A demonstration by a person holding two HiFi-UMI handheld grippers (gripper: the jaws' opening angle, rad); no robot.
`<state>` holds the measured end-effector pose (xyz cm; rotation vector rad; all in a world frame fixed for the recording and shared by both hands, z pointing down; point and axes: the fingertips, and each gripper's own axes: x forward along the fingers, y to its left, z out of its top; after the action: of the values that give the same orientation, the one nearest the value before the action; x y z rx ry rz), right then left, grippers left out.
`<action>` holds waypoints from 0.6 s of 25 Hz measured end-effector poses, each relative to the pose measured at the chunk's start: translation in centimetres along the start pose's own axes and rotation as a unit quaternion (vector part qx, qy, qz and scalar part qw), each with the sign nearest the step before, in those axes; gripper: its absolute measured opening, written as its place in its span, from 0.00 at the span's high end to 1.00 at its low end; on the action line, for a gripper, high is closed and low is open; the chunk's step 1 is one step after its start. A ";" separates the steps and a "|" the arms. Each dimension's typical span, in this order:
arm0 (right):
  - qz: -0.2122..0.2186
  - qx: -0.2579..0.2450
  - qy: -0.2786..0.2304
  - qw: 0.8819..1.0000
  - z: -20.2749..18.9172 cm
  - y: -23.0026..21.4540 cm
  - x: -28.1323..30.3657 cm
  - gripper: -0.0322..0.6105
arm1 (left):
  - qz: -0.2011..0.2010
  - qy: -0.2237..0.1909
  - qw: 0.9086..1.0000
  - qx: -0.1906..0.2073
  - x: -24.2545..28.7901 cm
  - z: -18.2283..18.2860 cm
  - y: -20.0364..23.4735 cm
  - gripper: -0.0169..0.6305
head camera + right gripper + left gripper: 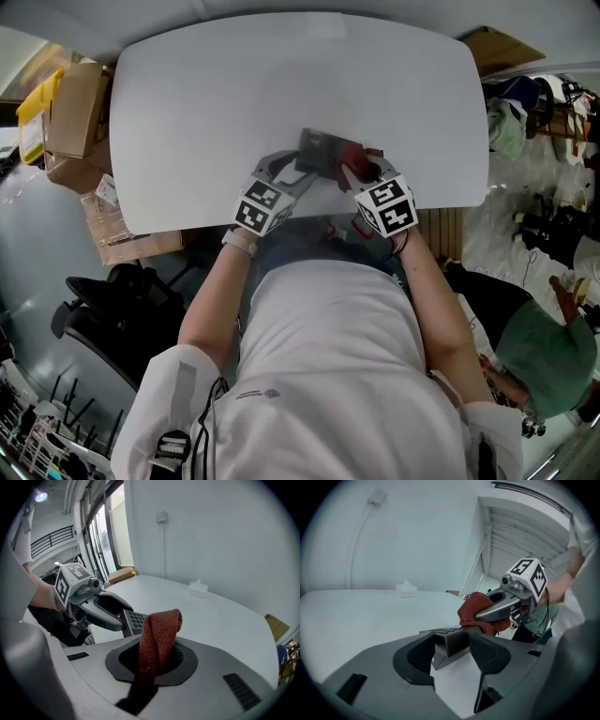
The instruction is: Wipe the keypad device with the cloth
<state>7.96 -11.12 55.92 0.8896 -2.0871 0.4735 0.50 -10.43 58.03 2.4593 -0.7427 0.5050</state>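
The dark grey keypad device (321,148) rests near the front edge of the white table (206,112). My left gripper (451,645) is shut on its near end, and its buttons (448,631) show just past the jaws. My right gripper (157,654) is shut on a rust-red cloth (158,637) that stands folded up between its jaws. In the left gripper view the cloth (474,610) presses against the device's right end. The keypad (134,619) also shows in the right gripper view, held by the left gripper (105,611).
A small white tissue box (406,589) sits at the table's far side. Cardboard boxes (75,122) stand on the floor to the left, with clutter (544,169) on the right. Another person in green (544,361) is at the lower right.
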 end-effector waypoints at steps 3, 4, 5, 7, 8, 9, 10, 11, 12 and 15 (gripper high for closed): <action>0.017 -0.014 -0.005 1.000 0.9 0.9 0.6 0.86 | 0.000 -0.002 1.000 -0.004 0.1 0.1 0.0 0.62; 0.025 -0.018 -0.007 1.000 1.2 1.3 0.8 0.86 | 0.000 -0.005 1.000 -0.004 0.1 0.2 0.0 0.62; 0.033 -0.023 -0.008 0.999 1.5 1.7 1.1 0.86 | 0.000 -0.007 1.000 -0.003 0.1 0.2 0.0 0.62; 0.050 -0.031 -0.010 0.998 2.3 2.6 1.6 0.86 | -0.001 -0.007 1.000 -0.002 0.2 0.2 0.0 0.62; 0.057 -0.035 -0.010 0.998 2.7 3.0 1.9 0.86 | -0.002 -0.006 1.000 -0.002 0.2 0.2 0.0 0.62; 0.065 -0.038 -0.009 0.997 3.0 3.4 2.2 0.86 | -0.003 -0.005 1.000 -0.003 0.1 0.2 0.0 0.62; 0.073 -0.040 -0.010 0.996 3.4 3.8 2.5 0.86 | -0.005 -0.005 1.000 -0.004 0.1 0.2 0.0 0.62; 0.081 -0.041 -0.011 0.996 3.8 4.1 2.7 0.86 | -0.008 -0.004 1.000 -0.006 0.1 0.2 -0.1 0.62; 0.090 -0.042 -0.014 0.995 4.2 4.6 3.0 0.86 | -0.011 -0.004 1.000 -0.007 0.1 0.2 -0.1 0.62; 0.108 -0.049 -0.019 0.993 5.4 5.8 3.8 0.86 | -0.015 -0.001 1.000 -0.011 0.0 0.0 -0.1 0.62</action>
<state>-0.74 -12.01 55.47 0.6237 -2.2338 0.4647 0.55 -10.40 58.05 2.4468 -0.7072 0.4803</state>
